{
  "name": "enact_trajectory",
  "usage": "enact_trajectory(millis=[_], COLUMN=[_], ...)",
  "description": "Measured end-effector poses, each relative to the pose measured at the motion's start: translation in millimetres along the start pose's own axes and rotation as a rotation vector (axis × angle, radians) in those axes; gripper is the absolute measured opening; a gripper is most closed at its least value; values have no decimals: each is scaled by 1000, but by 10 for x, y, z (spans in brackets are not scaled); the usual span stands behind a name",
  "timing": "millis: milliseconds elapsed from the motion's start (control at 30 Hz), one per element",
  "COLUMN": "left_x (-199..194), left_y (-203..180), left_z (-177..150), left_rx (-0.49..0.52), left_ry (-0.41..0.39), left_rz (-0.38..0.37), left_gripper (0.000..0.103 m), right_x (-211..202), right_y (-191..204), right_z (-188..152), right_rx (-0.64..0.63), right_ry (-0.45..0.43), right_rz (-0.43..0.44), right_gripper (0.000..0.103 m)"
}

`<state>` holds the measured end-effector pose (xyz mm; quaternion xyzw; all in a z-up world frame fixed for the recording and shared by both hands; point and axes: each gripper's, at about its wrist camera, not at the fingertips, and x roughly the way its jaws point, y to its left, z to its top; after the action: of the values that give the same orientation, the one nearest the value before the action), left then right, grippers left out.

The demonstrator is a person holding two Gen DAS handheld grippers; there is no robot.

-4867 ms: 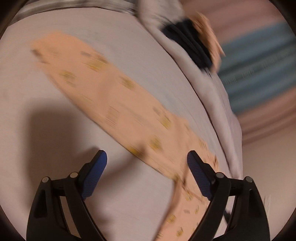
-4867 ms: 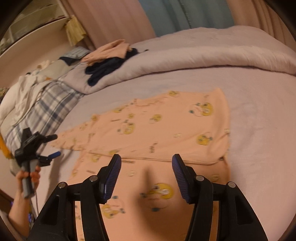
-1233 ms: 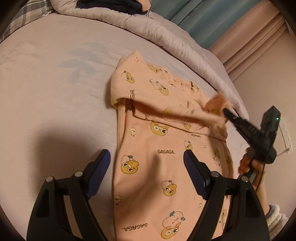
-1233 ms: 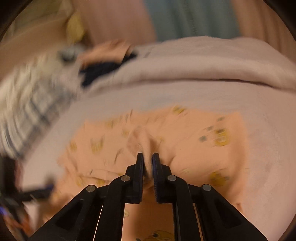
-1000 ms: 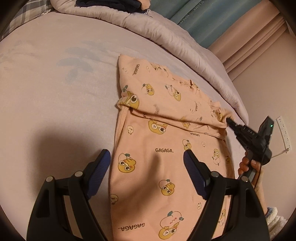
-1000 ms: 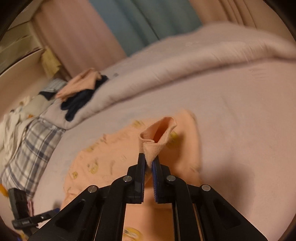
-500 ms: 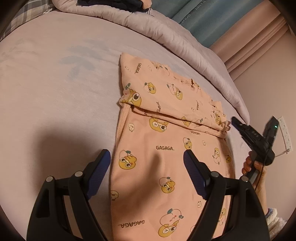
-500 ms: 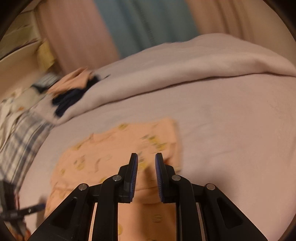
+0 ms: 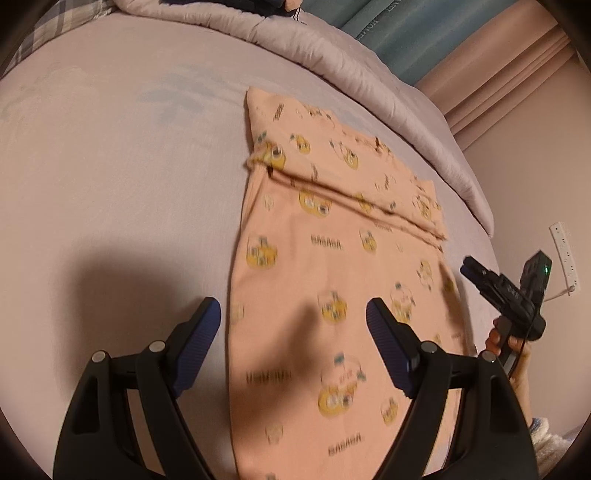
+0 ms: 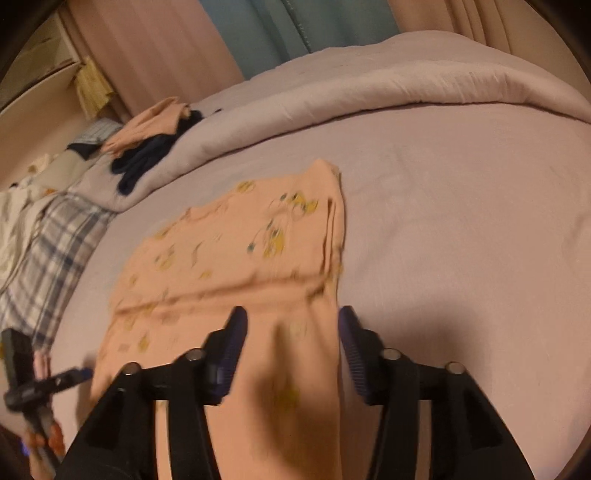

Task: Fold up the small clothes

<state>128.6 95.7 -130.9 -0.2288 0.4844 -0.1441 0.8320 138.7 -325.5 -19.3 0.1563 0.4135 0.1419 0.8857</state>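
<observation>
A peach garment (image 9: 332,266) printed with yellow cartoon figures lies flat on the pale lilac bed sheet (image 9: 122,177), its far part folded back over itself as a band (image 9: 343,166). My left gripper (image 9: 293,321) hovers open above its near half, nothing between the fingers. In the right wrist view the same garment (image 10: 236,254) lies ahead, fold edge at its right side. My right gripper (image 10: 290,332) hangs just above the cloth with its jaws opening and no fabric between them. The right gripper (image 9: 495,284) also shows at the garment's right edge, held by a hand (image 9: 509,343).
A rolled grey duvet (image 10: 369,88) runs along the far side of the bed. Dark and peach clothes (image 10: 151,144) are piled on it at the left, beside a plaid blanket (image 10: 48,258). Curtains (image 10: 288,29) hang behind. A wall socket strip (image 9: 565,254) is at the right.
My right gripper carried the garment's corner across, let it go and pulled back with its jaws spreading. The far part now lies folded flat. The left gripper shifted slightly.
</observation>
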Motion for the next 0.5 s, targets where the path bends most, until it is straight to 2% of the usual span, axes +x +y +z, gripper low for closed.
enact_trajectory(millis=[267, 500], left_x=[-231, -318], left_y=[107, 222], left_z=[-395, -636], left_rx=[-65, -167], left_ry=[35, 63], left_rz=[-50, -170], left_gripper=[81, 81], right_x=[-437, -561], right_y=[-252, -310], right_z=[-479, -826], right_rx=[78, 106], right_ry=[43, 125], right_rz=[36, 72], right_gripper=[52, 52])
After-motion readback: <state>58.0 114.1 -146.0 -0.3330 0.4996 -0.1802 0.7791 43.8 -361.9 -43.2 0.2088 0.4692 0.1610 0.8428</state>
